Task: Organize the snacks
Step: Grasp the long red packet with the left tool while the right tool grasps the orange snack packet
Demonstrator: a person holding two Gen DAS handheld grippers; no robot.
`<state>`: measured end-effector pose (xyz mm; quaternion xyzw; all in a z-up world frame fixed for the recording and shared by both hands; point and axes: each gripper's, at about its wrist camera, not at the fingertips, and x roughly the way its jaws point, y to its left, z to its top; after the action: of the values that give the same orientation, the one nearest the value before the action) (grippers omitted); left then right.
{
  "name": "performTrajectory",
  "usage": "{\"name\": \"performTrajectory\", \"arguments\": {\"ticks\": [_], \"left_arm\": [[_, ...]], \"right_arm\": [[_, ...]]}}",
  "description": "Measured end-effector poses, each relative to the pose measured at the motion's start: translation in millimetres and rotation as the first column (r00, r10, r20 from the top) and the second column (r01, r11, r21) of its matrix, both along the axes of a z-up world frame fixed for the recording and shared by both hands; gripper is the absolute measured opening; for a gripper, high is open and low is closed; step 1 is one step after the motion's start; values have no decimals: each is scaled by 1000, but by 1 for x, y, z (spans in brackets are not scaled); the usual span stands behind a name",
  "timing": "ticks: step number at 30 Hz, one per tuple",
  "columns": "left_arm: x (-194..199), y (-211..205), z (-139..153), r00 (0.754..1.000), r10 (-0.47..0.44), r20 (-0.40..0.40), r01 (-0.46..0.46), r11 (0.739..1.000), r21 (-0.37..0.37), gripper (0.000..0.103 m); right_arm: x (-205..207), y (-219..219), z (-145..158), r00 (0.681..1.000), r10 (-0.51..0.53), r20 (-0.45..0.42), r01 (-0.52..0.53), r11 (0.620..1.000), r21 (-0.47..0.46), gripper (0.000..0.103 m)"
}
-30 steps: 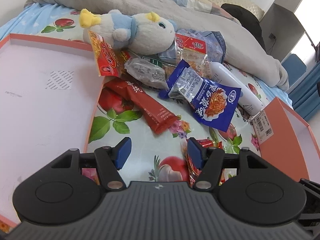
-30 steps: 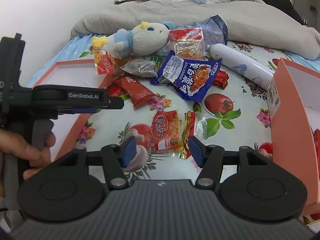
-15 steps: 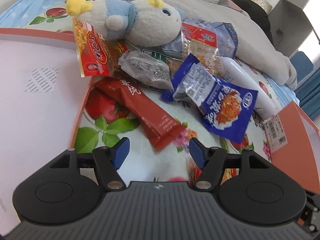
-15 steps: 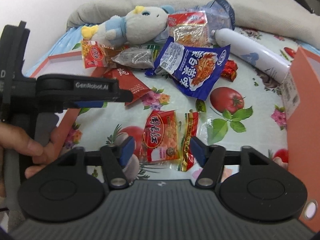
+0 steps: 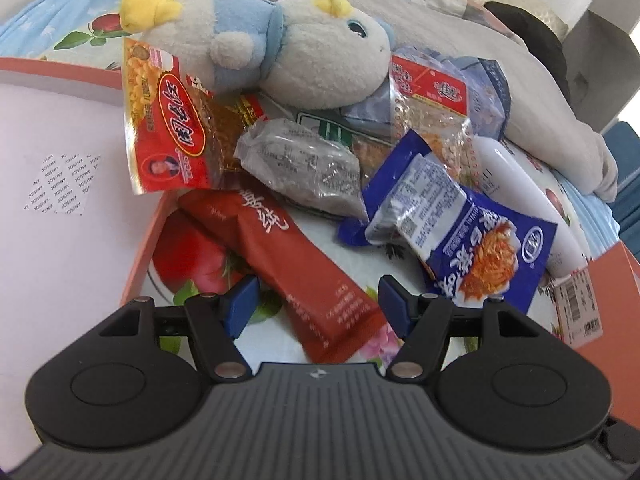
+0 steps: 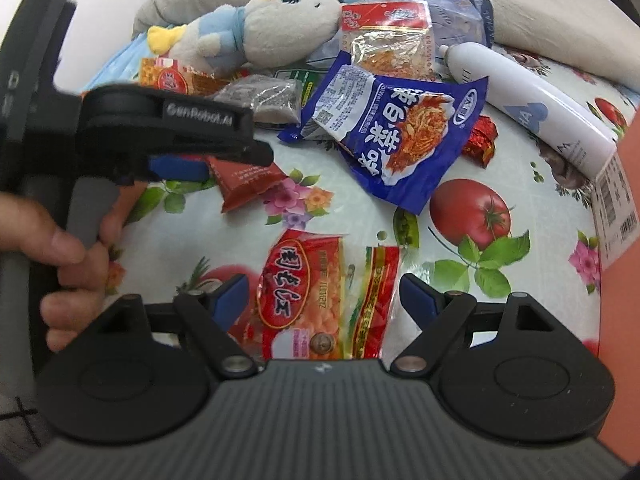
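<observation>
Both grippers have dropped closer over the last second: left gripper (image 5: 318, 300) released and empty, now straddling the dark red bar packet (image 5: 288, 264) on the bed beside the orange box lid (image 5: 140, 248); right gripper (image 6: 320, 298), jaws just been opening with nothing clamped, sits over the red-and-clear snack packets (image 6: 320, 296). Reads as two pickups starting. Clutter behind: plush toy (image 5: 288, 56), blue noodle bag (image 5: 476, 248), white bottle (image 6: 532, 108), grey pouch (image 5: 304, 168) overlapping the bar's far end.
</observation>
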<state>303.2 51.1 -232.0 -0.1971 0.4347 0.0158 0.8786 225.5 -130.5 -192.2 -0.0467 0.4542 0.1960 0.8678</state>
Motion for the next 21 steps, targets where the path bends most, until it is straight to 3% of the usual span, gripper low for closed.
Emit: {"name": "performTrajectory", "arguments": {"ticks": [3,6,8,11,13,18,21], "left_arm": [[4,-2,0,1000,23,-3,-23,1000,22,68],[6,-1,-1,999,50,-3,-50,998,39,60],[7,1,-3,998,65,-1,-65,996,59,46],[5,5,-2,997,80,4,-80,995,61,38],[2,8,-2,997,77,6,-78,996,50,34],[-10,8,1,998,62,8,-62,997,35,26],[-20,3,3,999,36,7,-36,999,22,23]], "right_arm": [[2,1,-7,1000,5,-3,-5,1000,-16,84],[3,1,-10,1000,1,3,-1,1000,-15,85],[2,1,-10,1000,5,9,-5,1000,-18,85],[1,1,-9,1000,10,15,-10,999,-31,82],[-1,2,-7,1000,19,17,-19,999,-35,64],[-8,0,0,1000,9,27,-7,998,-62,54],[-16,-4,2,1000,-2,24,4,997,-79,36]]}}
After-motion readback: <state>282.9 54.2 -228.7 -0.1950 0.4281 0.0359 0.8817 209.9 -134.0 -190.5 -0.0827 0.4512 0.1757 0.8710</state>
